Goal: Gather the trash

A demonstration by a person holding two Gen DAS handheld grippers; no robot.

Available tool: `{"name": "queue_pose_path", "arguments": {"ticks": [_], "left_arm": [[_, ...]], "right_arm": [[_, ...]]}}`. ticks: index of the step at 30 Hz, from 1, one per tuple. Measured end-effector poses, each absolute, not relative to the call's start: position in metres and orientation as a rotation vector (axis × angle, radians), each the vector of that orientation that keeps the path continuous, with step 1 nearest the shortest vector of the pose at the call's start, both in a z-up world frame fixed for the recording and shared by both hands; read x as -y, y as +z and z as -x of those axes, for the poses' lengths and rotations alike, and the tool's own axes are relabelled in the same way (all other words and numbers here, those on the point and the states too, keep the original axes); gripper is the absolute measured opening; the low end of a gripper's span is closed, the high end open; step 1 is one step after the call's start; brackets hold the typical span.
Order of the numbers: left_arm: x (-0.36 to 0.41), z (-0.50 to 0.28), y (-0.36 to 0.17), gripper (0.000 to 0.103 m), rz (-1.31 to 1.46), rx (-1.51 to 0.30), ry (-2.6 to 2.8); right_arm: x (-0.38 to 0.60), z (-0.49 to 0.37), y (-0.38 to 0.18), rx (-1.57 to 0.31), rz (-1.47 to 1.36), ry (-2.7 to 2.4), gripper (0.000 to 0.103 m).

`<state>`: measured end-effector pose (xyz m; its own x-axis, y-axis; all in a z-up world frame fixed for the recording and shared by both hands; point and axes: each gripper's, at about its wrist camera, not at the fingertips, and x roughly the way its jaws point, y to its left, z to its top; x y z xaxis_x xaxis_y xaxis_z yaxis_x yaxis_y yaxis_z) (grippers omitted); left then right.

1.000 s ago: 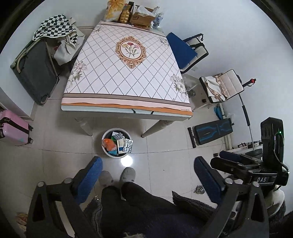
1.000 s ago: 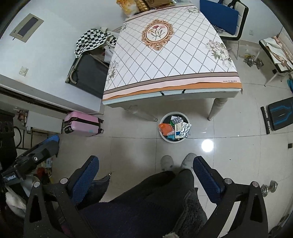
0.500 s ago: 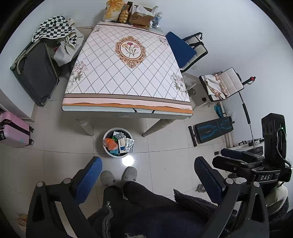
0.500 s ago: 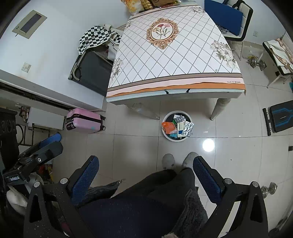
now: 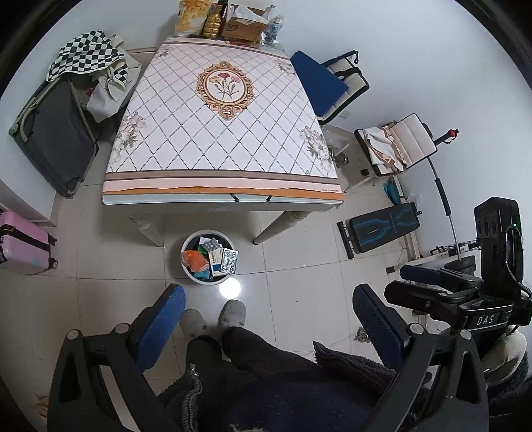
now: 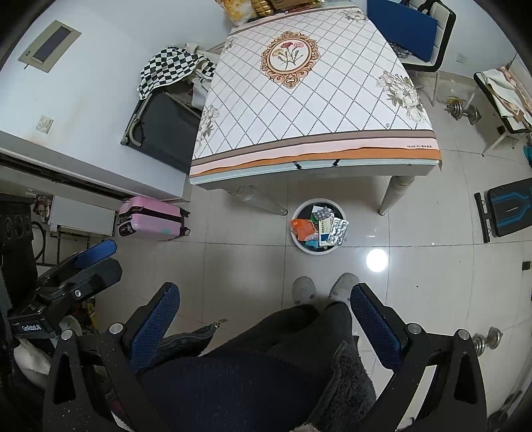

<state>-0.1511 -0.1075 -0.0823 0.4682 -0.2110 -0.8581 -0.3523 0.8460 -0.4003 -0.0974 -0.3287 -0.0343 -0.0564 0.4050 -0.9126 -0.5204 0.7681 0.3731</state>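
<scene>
Two tools: both are held high above the floor, looking down at the room, and neither touches anything.
Left tool [image 5: 266,325]: fingers spread wide, released, nothing between the blue pads [image 5: 161,327]; the person's dark trousers and grey slippers [image 5: 212,320] show through the gap.
Right tool [image 6: 262,319]: likewise spread wide and gripping nothing; its pads [image 6: 374,327] frame the person's legs. In the left wrist view it shows at the right edge, jaws parted.
Trash bin [image 5: 192,240]: a round white bin standing on the floor tiles, just in front of the near edge of the surface, between its two near legs and close ahead of the slippers.
Trash [image 5: 214,257]: the bin is filled to the rim with an orange wrapper, small medicine boxes and a silver blister pack [image 6: 337,231] lying over the right rim.
Surface [image 5: 222,133]: covered by a diamond-patterned cloth with a floral medallion; boxes and bags [image 5: 229,23] crowd its far edge.
Beside the surface: a dark suitcase [image 5: 55,133] at its left, a pink suitcase [image 6: 149,217] on the floor nearer the person.
</scene>
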Motion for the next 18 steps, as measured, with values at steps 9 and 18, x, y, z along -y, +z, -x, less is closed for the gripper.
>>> {"name": "queue_pose_path", "arguments": {"ticks": [9,18], "left_arm": [[0.1130,0.1459,-0.0820,0.103,0.588,-1.101,0.079],[0.1134,0.1431,-0.0792,0.103,0.586,-1.093,0.073]], "right_arm": [[0.3322,0.0949,-0.0327,-1.446,0.087,0.764,0.103],[0.3336,0.0901,-0.0306,-1.446,0.075,0.763,0.103]]}}
